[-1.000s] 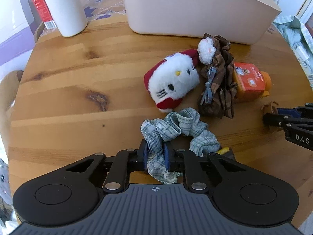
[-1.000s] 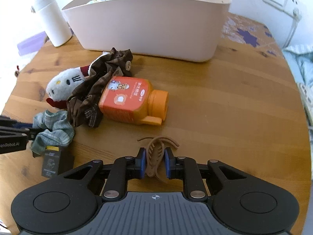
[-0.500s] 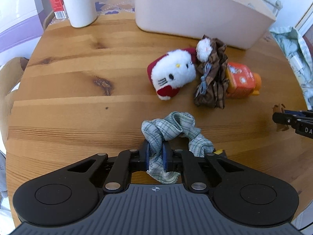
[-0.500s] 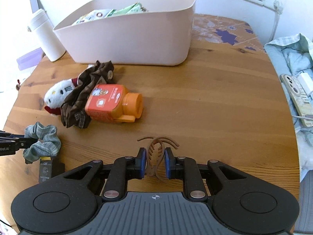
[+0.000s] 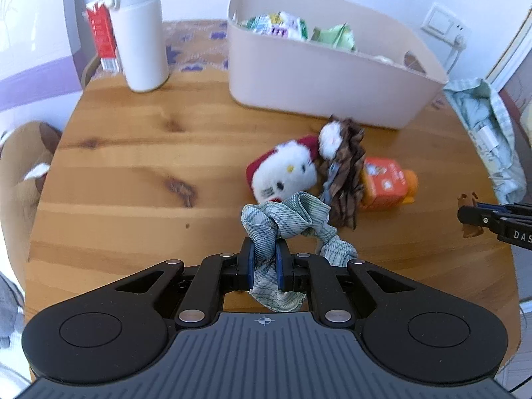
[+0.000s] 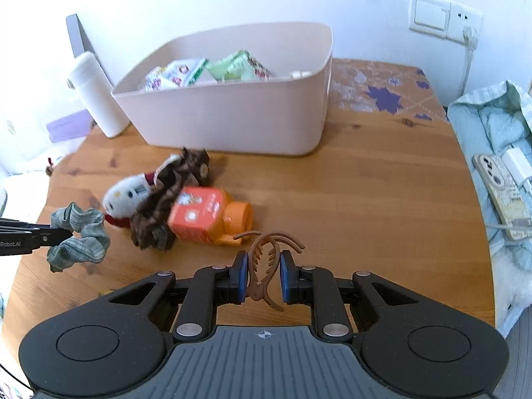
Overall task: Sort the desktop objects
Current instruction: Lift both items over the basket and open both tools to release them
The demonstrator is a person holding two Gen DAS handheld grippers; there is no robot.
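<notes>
Two hand-held grippers clamp: left (image 5: 264, 267) on scrunchie (image 5: 286, 219), right (image 6: 264, 277) on hair claw (image 6: 264, 262).

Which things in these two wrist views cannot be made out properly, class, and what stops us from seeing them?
- Small dark object with a yellow edge, left wrist view: hidden behind the green scrunchie and the left claw.
- Right claw, left wrist view: cut off by the right edge.
- Bin contents, right wrist view: packet print too small; the near wall hides the rest.
- Orange bottle label, right wrist view: blurred.
</notes>
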